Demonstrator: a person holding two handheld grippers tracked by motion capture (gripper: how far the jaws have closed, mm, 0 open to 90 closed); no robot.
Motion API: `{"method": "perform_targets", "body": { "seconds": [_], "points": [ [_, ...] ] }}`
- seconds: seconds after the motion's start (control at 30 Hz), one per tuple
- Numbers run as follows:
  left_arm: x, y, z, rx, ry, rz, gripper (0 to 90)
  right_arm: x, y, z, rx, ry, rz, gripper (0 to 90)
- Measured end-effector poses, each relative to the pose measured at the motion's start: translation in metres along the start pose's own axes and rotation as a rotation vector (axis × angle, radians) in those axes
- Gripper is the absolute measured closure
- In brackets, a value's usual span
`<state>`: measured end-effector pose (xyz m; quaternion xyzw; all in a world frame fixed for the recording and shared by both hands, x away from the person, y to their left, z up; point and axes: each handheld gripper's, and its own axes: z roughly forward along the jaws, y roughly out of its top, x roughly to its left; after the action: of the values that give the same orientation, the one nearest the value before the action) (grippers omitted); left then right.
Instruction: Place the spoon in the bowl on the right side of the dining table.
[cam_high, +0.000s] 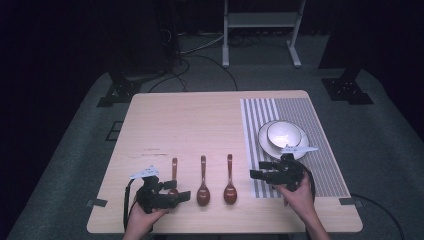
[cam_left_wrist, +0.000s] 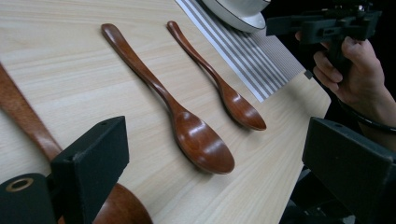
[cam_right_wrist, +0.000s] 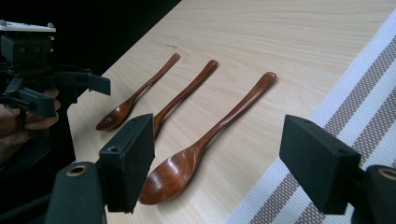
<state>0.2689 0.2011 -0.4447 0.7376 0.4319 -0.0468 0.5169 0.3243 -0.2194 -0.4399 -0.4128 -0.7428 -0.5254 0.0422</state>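
Observation:
Three brown wooden spoons lie side by side near the table's front edge: left spoon, middle spoon, right spoon. My left gripper hovers open over the left spoon's bowl, with nothing held. In the left gripper view its jaws stand wide apart, with the middle spoon and right spoon ahead. My right gripper is open and empty just right of the right spoon, over the placemat's edge. The right gripper view has the right spoon between its spread jaws.
A grey-and-white striped placemat covers the table's right side, and a white plate with a bowl stands on it. Bare wood stretches across the table's left and back. Beyond it are cables and a white stand's legs.

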Motion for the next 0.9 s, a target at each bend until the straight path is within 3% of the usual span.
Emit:
{"method": "perform_targets", "body": {
  "seconds": [0.9],
  "points": [
    [-0.021, 0.002, 0.035, 0.107, -0.096, 0.017, 6.2, 0.009, 0.015, 0.026, 0.042, 0.037, -0.019, 25.5]
  ]
}}
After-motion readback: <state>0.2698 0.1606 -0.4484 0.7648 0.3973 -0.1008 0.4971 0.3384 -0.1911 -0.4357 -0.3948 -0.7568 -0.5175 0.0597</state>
